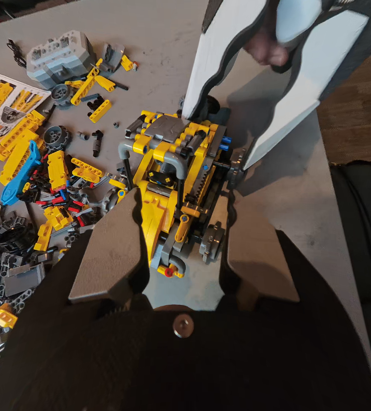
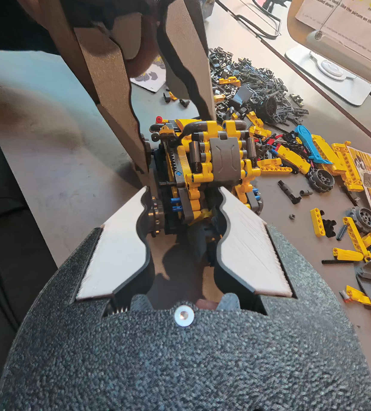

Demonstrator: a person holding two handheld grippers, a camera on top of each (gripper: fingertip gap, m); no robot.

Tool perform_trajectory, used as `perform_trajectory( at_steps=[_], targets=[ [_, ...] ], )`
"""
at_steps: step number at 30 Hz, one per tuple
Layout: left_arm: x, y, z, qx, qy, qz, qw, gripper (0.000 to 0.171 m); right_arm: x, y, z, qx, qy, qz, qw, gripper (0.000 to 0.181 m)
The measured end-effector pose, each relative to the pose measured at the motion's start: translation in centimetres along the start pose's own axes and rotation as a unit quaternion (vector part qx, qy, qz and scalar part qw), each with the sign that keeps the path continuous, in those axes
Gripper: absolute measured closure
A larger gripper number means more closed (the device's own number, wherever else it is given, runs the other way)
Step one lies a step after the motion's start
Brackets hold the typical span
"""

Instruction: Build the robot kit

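A half-built yellow and grey brick vehicle (image 1: 169,169) stands on the grey table (image 1: 280,222). My left gripper (image 1: 183,193), with brown fingers, straddles its front end, one finger against each side, and seems closed on it. My right gripper (image 2: 183,189), with white fingers, comes from the opposite end. Its jaws are apart around the vehicle's (image 2: 204,160) rear. One white fingertip (image 1: 247,164) touches a grey side hub and the other rests by the grey roof panel. A dark part under the rear is unclear. Each gripper also shows in the other's view, the left (image 2: 178,144) and the right (image 1: 216,141).
Loose yellow, black and red parts (image 1: 53,178) with a blue tool (image 1: 22,178) lie left of the vehicle. There is also a sticker sheet (image 1: 4,104), a grey block (image 1: 57,60) and a dark parts pile (image 2: 258,89). The table edge runs close on the other side (image 2: 53,222). A white stand base (image 2: 327,73) is behind.
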State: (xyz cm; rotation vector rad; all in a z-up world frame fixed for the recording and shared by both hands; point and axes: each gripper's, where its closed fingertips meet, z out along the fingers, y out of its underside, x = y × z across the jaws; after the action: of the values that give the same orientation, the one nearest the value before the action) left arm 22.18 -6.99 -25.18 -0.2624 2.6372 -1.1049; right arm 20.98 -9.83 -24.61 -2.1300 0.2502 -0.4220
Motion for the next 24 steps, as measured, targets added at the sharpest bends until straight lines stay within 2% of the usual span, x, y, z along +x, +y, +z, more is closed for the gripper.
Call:
perform_trajectory(
  at_steps=[2,4,5,9,13,17,24],
  targets=[
    [-0.1,0.5,0.5,-0.012,-0.013,0.014,1.000,0.097,-0.2,0.2,0.2,-0.014,0.003,-0.005,1.000,0.123],
    [-0.7,0.6,0.6,-0.009,-0.040,0.030,0.999,0.105,0.0,0.2,0.3,-0.023,0.009,-0.018,1.000,0.126],
    [-0.8,0.6,0.6,-0.005,-0.044,0.027,0.999,0.107,0.0,0.2,0.4,-0.026,0.010,-0.021,0.999,0.127],
    [-0.6,0.2,0.5,0.027,-0.023,-0.013,0.999,0.096,0.2,-0.2,0.7,-0.026,0.000,-0.007,1.000,0.131],
    [-1.0,0.1,0.5,0.047,-0.033,-0.034,0.998,0.102,0.0,-0.2,0.8,-0.030,0.004,-0.015,0.999,0.125],
    [-1.0,0.4,0.4,0.056,-0.042,-0.037,0.997,0.102,0.0,-0.4,0.3,-0.036,0.027,-0.024,0.999,0.134],
    [-0.4,0.7,0.2,0.071,-0.034,-0.044,0.996,0.091,-0.6,0.3,1.2,-0.086,-0.029,-0.012,0.996,0.133]
  ],
)
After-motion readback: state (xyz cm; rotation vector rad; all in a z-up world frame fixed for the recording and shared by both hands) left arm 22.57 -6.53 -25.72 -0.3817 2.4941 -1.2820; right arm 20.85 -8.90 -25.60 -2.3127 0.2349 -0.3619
